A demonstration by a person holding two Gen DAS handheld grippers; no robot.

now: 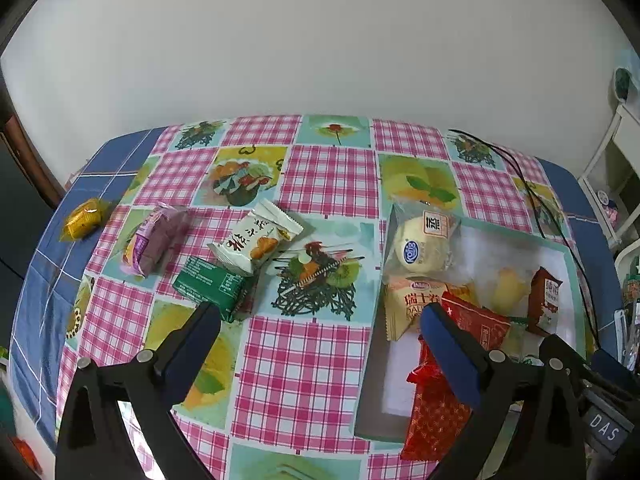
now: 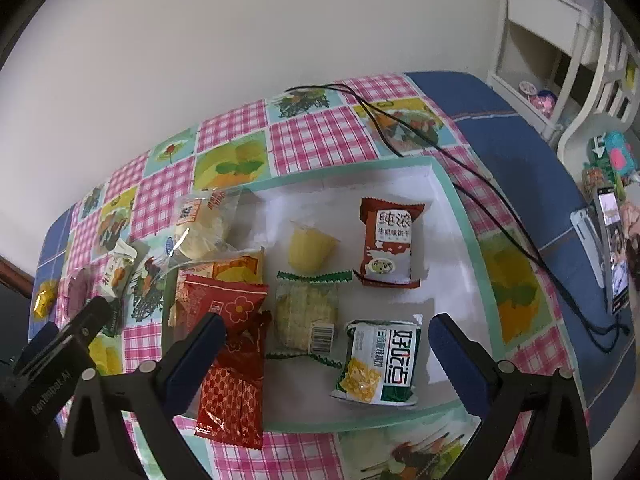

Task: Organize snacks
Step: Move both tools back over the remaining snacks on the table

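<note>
A shallow white box with a teal rim (image 2: 464,204) holds several snacks: a brown biscuit pack (image 2: 387,242), a yellow jelly cup (image 2: 311,249), a clear cracker pack (image 2: 306,314), a green-white pack (image 2: 378,364) and red packs (image 2: 234,360). My right gripper (image 2: 326,330) is open and empty above the box. My left gripper (image 1: 320,316) is open and empty over the cloth left of the box rim (image 1: 370,344). Loose on the cloth are a green pack (image 1: 212,288), a white pack (image 1: 256,244), a purple pack (image 1: 154,242) and a gold candy (image 1: 82,220).
The table has a pink plaid and fruit-print cloth (image 1: 304,364). A black cable (image 2: 460,168) runs along the back and right of the box. A phone on a stand (image 2: 614,248) is at the right edge. White furniture (image 2: 560,40) stands beyond the table.
</note>
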